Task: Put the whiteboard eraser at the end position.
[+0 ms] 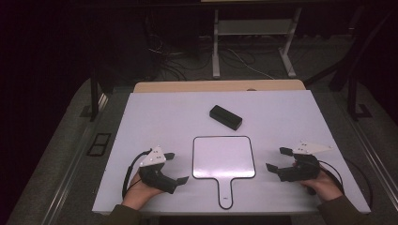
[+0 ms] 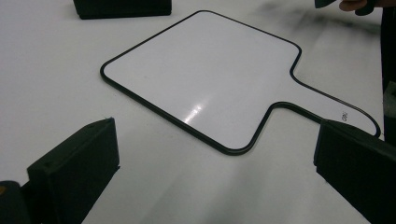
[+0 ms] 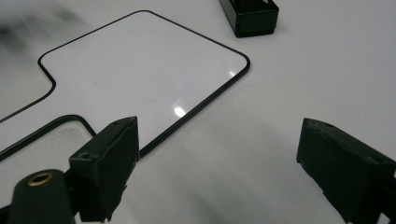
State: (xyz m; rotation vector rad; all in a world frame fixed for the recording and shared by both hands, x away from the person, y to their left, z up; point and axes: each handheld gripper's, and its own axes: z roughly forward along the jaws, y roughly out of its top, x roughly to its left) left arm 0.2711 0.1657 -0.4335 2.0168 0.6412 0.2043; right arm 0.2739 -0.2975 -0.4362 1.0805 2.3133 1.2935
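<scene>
High view: white paddle-shaped whiteboard with black rim (image 1: 224, 157) lies flat on the white tabletop (image 1: 155, 117) between left gripper (image 1: 176, 167) and right gripper (image 1: 274, 158)

Gripper views: both jaws apart, empty

Risk: the thin rim may slip from the jaws, lying flush

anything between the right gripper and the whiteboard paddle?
Nothing visible. The right gripper, jaws open, sits just right of the whiteboard paddle with only bare table between them. The black box lies beyond the paddle's far edge, out of the path.
</scene>
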